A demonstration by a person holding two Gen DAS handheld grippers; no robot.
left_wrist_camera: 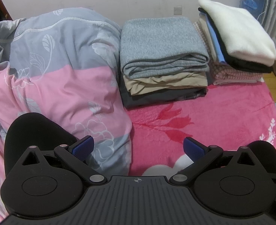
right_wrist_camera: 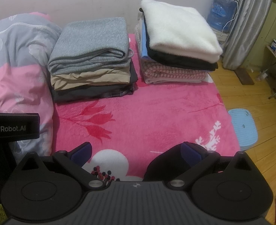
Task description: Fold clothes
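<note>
Left wrist view, your left gripper [left_wrist_camera: 139, 148] wide and empty over the pink bed blanket [left_wrist_camera: 222, 116], right gripper [right_wrist_camera: 136, 151] wide and empty too, grey-topped folded stack [right_wrist_camera: 91, 60] and white-topped folded stack [right_wrist_camera: 179, 37] at the blanket's far edge, floral duvet [left_wrist_camera: 59, 71] along its left edge.

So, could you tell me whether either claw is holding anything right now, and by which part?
Nothing is held. The left claw and right claw are both open and empty above the pink blanket.

Left gripper [left_wrist_camera: 138, 147] and right gripper [right_wrist_camera: 137, 151] side by side, fingers wide apart (nothing between).
</note>
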